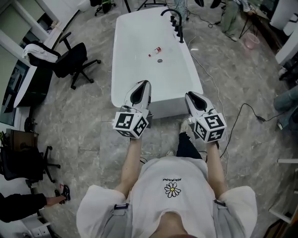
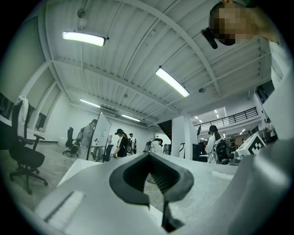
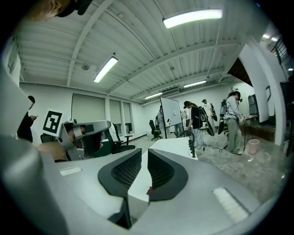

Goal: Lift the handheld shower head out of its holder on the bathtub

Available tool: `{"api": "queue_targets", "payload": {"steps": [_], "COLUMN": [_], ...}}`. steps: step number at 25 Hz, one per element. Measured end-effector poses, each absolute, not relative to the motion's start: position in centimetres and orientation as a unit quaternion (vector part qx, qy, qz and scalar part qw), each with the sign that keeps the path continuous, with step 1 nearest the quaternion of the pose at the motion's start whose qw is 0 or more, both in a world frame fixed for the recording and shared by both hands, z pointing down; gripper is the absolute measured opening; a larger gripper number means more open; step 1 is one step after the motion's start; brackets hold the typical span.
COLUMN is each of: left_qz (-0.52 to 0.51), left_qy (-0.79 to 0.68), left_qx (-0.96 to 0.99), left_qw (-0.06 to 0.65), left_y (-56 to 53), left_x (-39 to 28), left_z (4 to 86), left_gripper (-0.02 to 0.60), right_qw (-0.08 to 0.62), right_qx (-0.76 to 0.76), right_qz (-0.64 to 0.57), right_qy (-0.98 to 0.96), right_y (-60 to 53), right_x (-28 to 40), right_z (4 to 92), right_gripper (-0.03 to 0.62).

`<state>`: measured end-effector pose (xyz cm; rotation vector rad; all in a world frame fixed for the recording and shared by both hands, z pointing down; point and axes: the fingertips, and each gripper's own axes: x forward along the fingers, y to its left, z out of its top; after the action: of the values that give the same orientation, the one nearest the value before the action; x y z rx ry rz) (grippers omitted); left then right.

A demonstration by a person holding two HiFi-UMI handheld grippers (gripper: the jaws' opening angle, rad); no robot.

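The white bathtub (image 1: pixel 121 60) stands ahead of me in the head view. Its black faucet (image 1: pixel 172 14) and the black shower fittings (image 1: pixel 179 30) rise from the far right rim; I cannot make out the handheld head or its holder. In the right gripper view the fittings (image 3: pixel 190 147) show far off on the tub (image 3: pixel 177 143). My left gripper (image 1: pixel 145 83) (image 2: pixel 148 155) hangs over the tub's near end, shut and empty. At the near right corner is my right gripper (image 1: pixel 190 95) (image 3: pixel 141 153), shut with a thin slit between its pads and holding nothing. Both are far from the fittings.
A small red-and-white bottle (image 1: pixel 157 50) lies inside the tub near the drain (image 1: pixel 159 60). A black office chair (image 1: pixel 70 65) stands to the left. A cable (image 1: pixel 242 116) runs across the floor on the right, with a pink bin (image 1: pixel 251 41) beyond. Several people stand in the distance.
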<state>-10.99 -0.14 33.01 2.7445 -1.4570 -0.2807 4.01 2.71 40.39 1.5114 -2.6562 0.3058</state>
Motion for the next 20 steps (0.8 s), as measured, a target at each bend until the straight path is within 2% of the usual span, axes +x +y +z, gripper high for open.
{"api": "queue_targets", "payload": {"steps": [8, 13, 20], "left_qz": [-0.076, -0.072, -0.054], "left_qy": [-0.478, -0.481, -0.486], "left_qx": [0.875, 0.874, 0.872], "left_qw": [0.001, -0.010, 0.008], "left_y": [-13.6, -21.5, -30.2], "left_x": [-8.6, -6.4, -4.0], "left_z": [32.9, 32.3, 33.8], "left_gripper": [0.000, 0.000, 0.000], "right_qw": [0.028, 0.020, 0.048], "right_qx": [0.500, 0.498, 0.485], "right_qz": [0.077, 0.083, 0.086], "right_qy": [-0.862, -0.863, -0.869], "right_y": [-12.3, -21.1, -30.7], "right_x": [7.7, 11.0, 13.3], "right_z": [39.6, 39.0, 39.8], "right_gripper": [0.042, 0.083, 0.109]}}
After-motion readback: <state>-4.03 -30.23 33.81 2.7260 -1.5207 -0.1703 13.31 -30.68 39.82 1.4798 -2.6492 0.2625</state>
